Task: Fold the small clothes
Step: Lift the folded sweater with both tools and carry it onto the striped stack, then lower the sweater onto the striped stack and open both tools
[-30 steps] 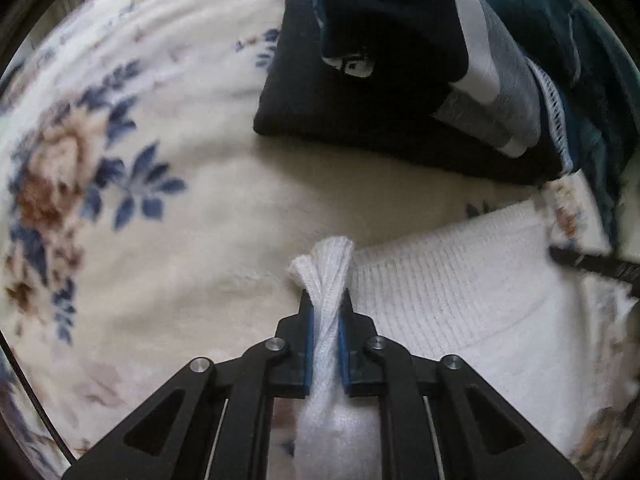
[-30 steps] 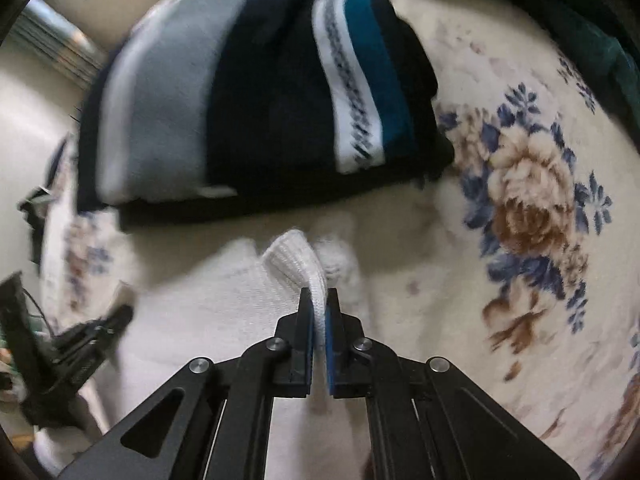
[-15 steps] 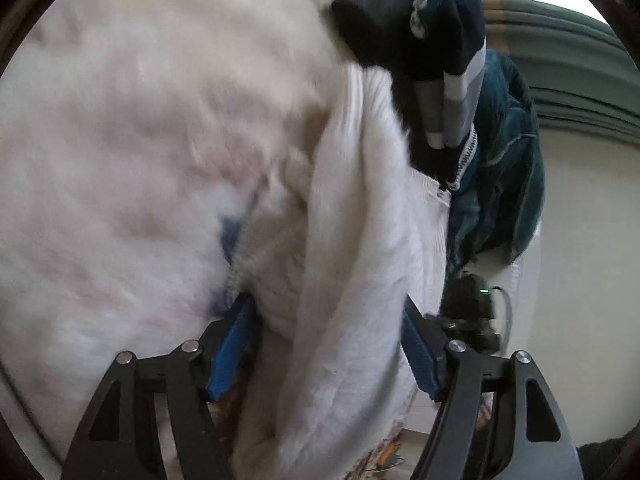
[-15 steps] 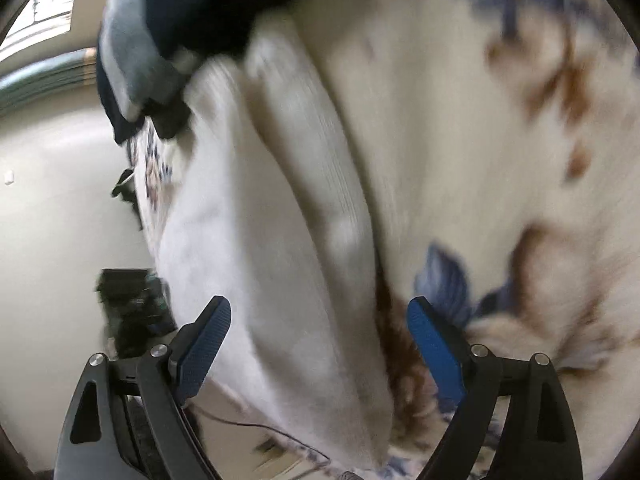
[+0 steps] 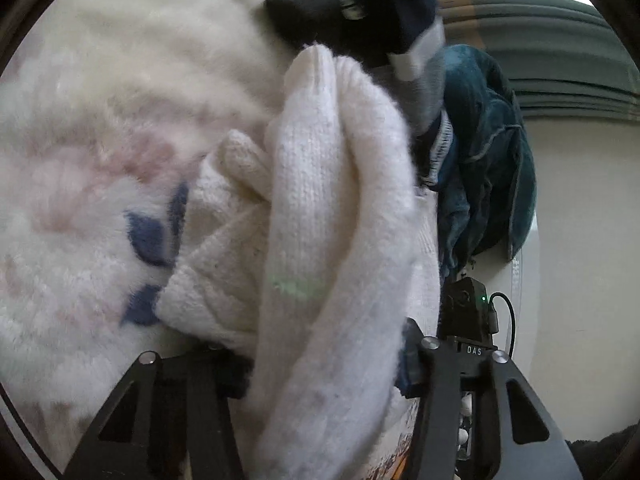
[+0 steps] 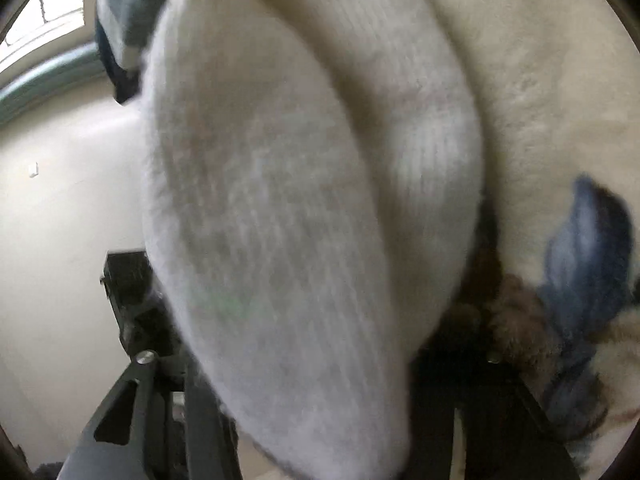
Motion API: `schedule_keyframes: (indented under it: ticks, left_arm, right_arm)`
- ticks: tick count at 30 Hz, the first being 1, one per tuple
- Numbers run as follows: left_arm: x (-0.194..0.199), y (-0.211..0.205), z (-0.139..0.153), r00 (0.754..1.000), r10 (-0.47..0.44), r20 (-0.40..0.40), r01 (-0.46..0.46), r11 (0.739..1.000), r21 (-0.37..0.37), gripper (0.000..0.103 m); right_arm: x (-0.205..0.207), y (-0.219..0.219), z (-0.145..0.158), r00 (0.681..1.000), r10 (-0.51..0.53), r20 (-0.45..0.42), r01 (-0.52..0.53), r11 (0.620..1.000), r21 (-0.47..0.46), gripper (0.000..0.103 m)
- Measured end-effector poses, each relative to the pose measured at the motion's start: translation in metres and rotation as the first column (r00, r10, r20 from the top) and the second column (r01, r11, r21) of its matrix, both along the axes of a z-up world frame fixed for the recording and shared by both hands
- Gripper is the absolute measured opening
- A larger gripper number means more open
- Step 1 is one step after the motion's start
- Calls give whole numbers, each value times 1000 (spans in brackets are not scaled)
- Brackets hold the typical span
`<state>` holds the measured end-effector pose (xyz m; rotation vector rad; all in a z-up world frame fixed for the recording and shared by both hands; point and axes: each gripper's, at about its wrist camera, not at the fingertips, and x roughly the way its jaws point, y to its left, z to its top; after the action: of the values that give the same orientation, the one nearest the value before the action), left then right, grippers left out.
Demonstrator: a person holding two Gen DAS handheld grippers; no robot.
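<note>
A white knit sweater (image 5: pixel 332 200) lies folded into a thick bundle on the floral blanket (image 5: pixel 100 120). My left gripper (image 5: pixel 324 360) straddles one end of the bundle. Its jaws are closing, and the blue pad (image 5: pixel 408 356) on the right presses into the knit, while cloth hides the other pad. In the right wrist view the same sweater (image 6: pixel 280 160) fills the picture. My right gripper (image 6: pixel 312 360) is closing on the other end, its fingertips buried under the cloth.
A stack of dark folded clothes (image 5: pixel 360 12) with grey and white stripes sits just beyond the sweater. A crumpled teal garment (image 5: pixel 488 160) lies beside it. The blanket (image 6: pixel 540 80) runs on to the right, and a pale wall and a window (image 6: pixel 48 12) lie behind.
A second ago each gripper pinched a thin edge of the flat sweater. Both then opened wide, turned, and now close around the ends of the thick folded bundle.
</note>
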<state>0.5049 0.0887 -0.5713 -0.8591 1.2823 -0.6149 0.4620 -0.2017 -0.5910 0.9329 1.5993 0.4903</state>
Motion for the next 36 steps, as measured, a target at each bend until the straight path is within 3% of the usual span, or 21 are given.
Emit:
schedule_keyframes:
  ticks: [6, 13, 16, 19, 21, 24, 26, 30, 33, 34, 35, 36]
  left_arm:
    - [3, -1, 51, 998, -9, 61, 11, 1000, -27, 47]
    - [55, -16, 143, 979, -25, 202, 30, 999, -22, 47]
    - [110, -27, 178, 963, -27, 267, 33, 999, -20, 47]
    - [164, -29, 193, 952, -22, 304, 24, 1000, -3, 47]
    - [208, -33, 190, 949, -30, 315, 22, 999, 28, 47]
    - [253, -44, 164, 957, -59, 284, 23, 991, 128, 48]
    - [282, -63, 140, 967, -107, 231, 52, 971, 233, 49]
    - [288, -53, 131, 979, -96, 180, 56, 974, 218, 50]
    - [274, -41, 150, 977, -32, 211, -19, 971, 236, 50]
    - [264, -38, 160, 970, -13, 244, -58, 958, 281, 50]
    - [256, -40, 171, 957, -8, 291, -102, 928, 359, 52]
    - [245, -44, 183, 938, -14, 346, -154, 878, 454, 52]
  right_arm:
    - [-12, -7, 42, 996, -40, 77, 37, 999, 30, 41]
    - [2, -33, 136, 969, -89, 229, 80, 996, 50, 41]
    - [36, -41, 172, 948, -126, 291, 112, 992, 62, 41]
    - [89, -49, 196, 923, -152, 353, 137, 988, 67, 41]
    - [130, -54, 201, 910, -153, 386, 142, 988, 57, 41]
    - [189, -57, 184, 909, -152, 388, 148, 988, 40, 41]
    - [222, -59, 163, 918, -125, 377, 135, 991, -1, 41]
    - [266, -67, 130, 951, -58, 303, 98, 988, -116, 50]
    - [285, -74, 142, 951, -29, 307, 100, 971, -217, 66]
    - [290, -72, 150, 947, -20, 319, 117, 951, -287, 71]
    - [294, -71, 160, 941, -8, 339, 140, 920, -367, 72]
    - [297, -73, 172, 934, -1, 357, 170, 880, -443, 73]
